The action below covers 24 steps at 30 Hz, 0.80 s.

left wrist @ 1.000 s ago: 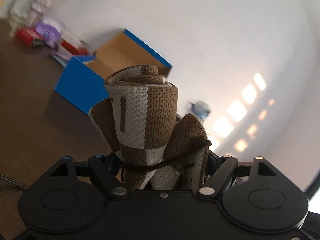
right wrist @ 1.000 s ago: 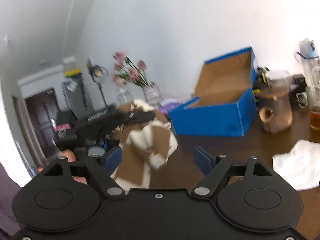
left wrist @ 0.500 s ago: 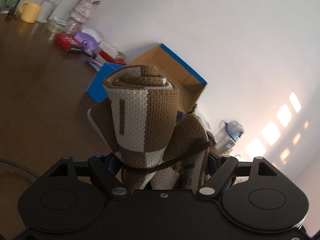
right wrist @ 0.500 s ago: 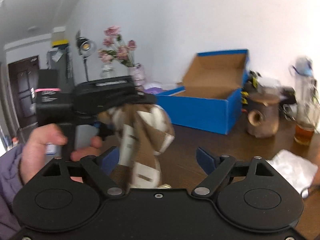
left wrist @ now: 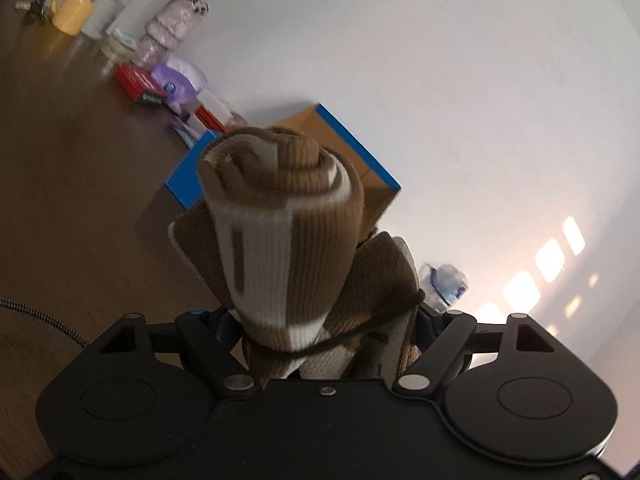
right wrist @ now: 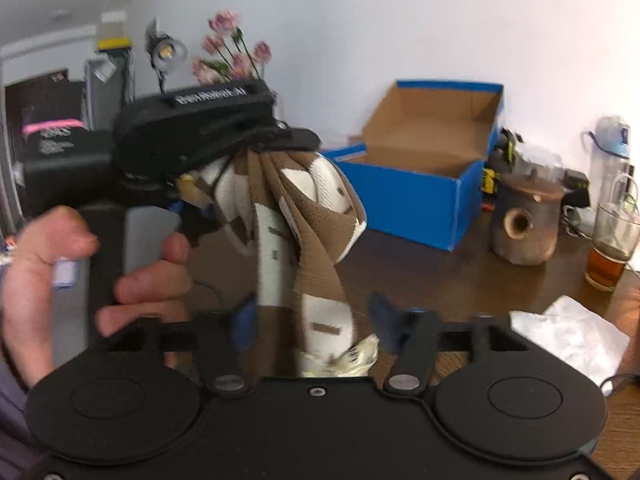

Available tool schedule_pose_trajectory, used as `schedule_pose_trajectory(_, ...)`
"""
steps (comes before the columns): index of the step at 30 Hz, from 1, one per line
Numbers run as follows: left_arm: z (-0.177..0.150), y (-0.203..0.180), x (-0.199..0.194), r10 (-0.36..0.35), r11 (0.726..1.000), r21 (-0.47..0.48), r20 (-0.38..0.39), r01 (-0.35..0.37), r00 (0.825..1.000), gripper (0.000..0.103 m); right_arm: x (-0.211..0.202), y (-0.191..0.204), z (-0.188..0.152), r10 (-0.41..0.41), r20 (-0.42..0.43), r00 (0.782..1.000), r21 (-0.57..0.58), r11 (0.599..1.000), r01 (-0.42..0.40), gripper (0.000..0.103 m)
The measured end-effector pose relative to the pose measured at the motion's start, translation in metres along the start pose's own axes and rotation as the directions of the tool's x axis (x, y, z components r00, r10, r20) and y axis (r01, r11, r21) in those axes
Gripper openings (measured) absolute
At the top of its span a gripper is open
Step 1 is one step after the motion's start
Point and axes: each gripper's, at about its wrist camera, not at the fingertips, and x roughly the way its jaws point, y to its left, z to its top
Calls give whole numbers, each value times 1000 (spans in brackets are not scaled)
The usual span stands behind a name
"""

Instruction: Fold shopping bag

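Left tongs (left wrist: 326, 316) clenched on rolled shopping bag (left wrist: 280, 232), keeping roll off tabletop (left wrist: 72, 200); bag's loose end hung between right tongs (right wrist: 312, 320), jaws just closing; contact blurred, grip not confirmed; likely to tuck.
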Motion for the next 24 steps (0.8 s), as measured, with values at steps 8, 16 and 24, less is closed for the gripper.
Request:
schedule_pose_trajectory(8, -15, 8, -5, -22, 998, -64, -44, 20, 999, 84, -6, 3, -2, -203, 100, 974, 14, 979, 203, 12)
schedule_pose_trajectory(16, -18, 5, -14, -118, 993, 12, -32, 118, 993, 103, -13, 11, 8, -326, 212, 921, -11, 942, 335, 11)
schedule_pose_trajectory(24, -20, 6, -20, -194, 972, 88, -210, 217, 958, 103, -15, -13, 31, -330, 250, 910, 59, 944, 326, 11)
